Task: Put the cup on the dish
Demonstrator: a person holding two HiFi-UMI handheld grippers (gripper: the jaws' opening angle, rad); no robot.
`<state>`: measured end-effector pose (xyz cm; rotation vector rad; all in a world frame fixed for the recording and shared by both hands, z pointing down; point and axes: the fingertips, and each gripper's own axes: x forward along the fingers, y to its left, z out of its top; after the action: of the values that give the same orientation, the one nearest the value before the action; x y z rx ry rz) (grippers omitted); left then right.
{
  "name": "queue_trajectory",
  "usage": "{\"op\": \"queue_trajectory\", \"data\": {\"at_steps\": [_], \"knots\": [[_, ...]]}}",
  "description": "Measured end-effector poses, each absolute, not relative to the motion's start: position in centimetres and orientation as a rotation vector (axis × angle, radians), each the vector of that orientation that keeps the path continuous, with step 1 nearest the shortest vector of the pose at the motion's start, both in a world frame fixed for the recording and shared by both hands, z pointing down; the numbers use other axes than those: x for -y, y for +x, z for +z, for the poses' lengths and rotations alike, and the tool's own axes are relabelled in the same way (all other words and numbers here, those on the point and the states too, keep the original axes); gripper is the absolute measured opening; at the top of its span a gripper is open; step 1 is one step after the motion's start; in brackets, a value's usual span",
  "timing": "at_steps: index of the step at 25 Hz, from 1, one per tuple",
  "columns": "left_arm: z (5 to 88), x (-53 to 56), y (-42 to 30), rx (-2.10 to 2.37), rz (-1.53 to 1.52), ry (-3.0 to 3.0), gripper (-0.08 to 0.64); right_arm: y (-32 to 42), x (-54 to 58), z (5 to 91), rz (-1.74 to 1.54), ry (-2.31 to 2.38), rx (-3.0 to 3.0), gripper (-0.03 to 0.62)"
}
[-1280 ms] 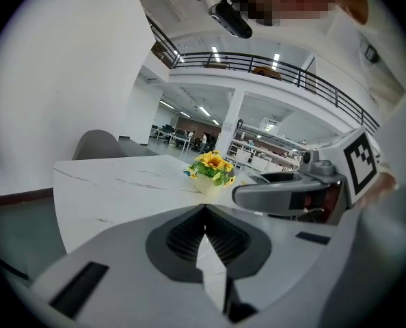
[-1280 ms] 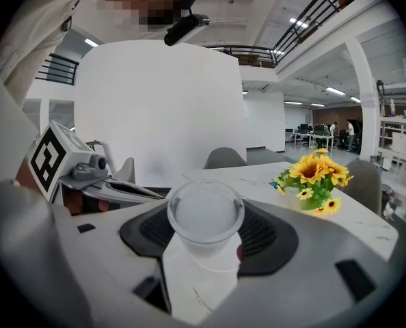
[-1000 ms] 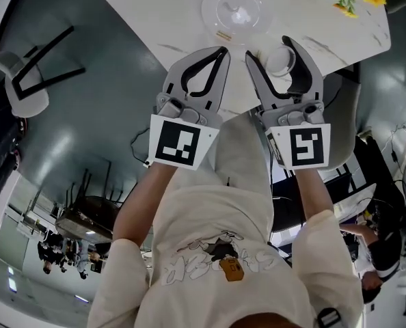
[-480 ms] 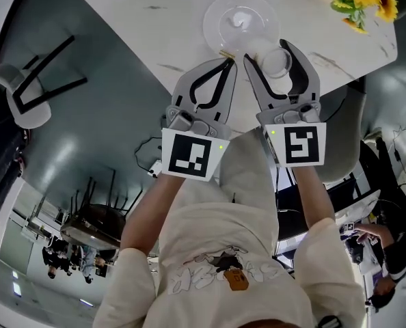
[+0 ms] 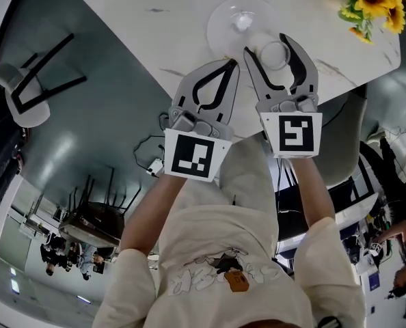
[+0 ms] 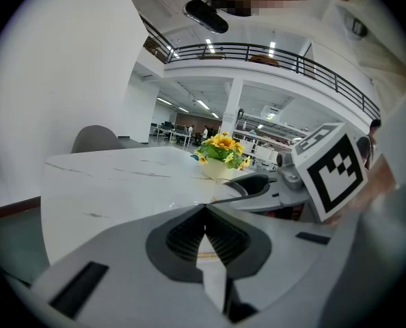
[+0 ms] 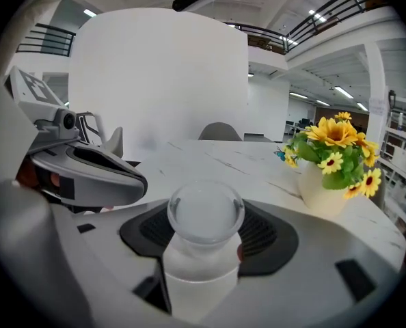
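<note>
The right claw (image 5: 270,46), clenched around the small frosted white cup (image 5: 275,55) at the near rim of the round clear glass dish (image 5: 225,27), should probably carry it to the dish's middle, upright, and lower it gently before letting go, while the empty, shut left claw (image 5: 230,64) holds off beside it.

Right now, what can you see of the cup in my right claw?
The cup is small and translucent white, plastic-looking, with a round open mouth facing up. The right claw grips its sides with both jaws, holding it upright. In the head view it sits over the near edge of the clear dish; whether its base touches the dish cannot be told.
</note>
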<state>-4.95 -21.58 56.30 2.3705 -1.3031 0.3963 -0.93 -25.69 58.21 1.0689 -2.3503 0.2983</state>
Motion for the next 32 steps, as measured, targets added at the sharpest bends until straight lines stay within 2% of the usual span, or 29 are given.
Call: {"op": "queue_trajectory", "data": {"at_steps": [21,32], "knots": [[56.1,21.8,-5.5,1.328,0.360,2.353,0.002,-1.8,26.8,59.0,0.301,1.069,2.335,0.272],[54.5,20.7,-5.6,1.353,0.351,2.367,0.002,-1.6,25.5,56.4,0.277,1.083,2.398,0.272]]}}
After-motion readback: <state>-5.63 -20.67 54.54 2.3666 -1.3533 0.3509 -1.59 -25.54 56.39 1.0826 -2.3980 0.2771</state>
